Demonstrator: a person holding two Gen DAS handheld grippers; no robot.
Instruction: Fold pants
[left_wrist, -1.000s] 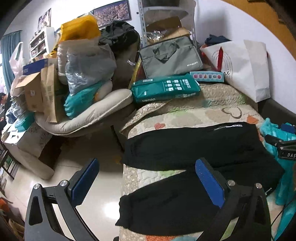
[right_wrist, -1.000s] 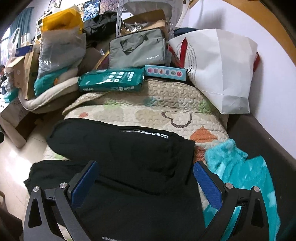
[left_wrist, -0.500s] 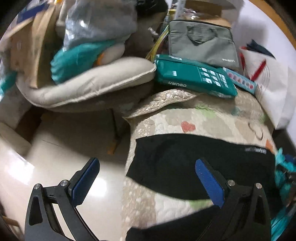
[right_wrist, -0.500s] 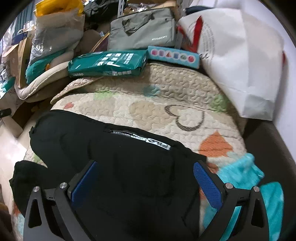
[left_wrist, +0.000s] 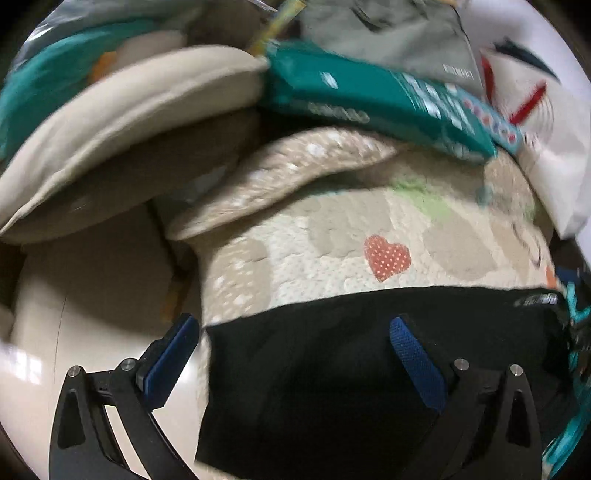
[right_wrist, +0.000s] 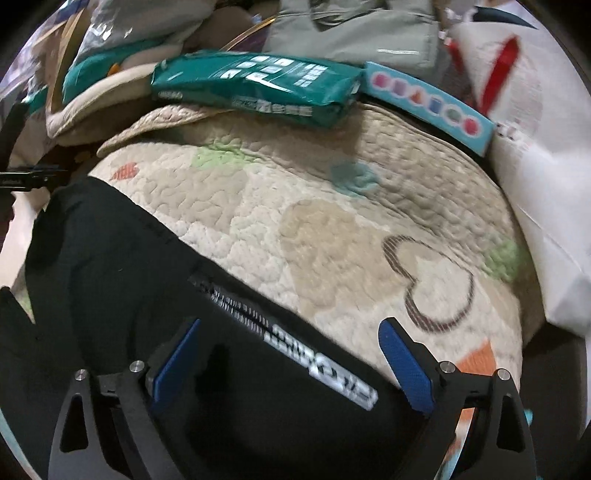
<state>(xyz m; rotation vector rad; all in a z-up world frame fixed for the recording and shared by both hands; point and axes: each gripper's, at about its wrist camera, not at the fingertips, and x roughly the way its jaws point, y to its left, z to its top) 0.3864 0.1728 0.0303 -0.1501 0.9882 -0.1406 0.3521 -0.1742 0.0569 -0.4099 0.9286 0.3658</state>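
Black pants (left_wrist: 332, 369) lie spread on a quilted bed cover (left_wrist: 332, 229) printed with hearts. My left gripper (left_wrist: 291, 325) is open and hangs over the pants' far edge near the leg end; its left finger is past the bed's side, over the floor. My right gripper (right_wrist: 291, 325) stands wide with its jaws closing, just above the pants (right_wrist: 129, 277) at the white-lettered side strip (right_wrist: 321, 365). The cloth lies between its fingers, but the pads do not press on it. The pants' near part is hidden below both views.
A green pack (right_wrist: 258, 85) and a light blue box (right_wrist: 428, 103) lie at the quilt's (right_wrist: 295, 206) far end, before a grey bag and a white paper bag (right_wrist: 535, 147). A beige cushion (left_wrist: 129, 122) is stacked left of the bed above pale floor (left_wrist: 92, 295).
Both grippers have dropped and moved forward toward the pants' far edge, which now fills the lower part of each view. The near leg has slid out of sight.
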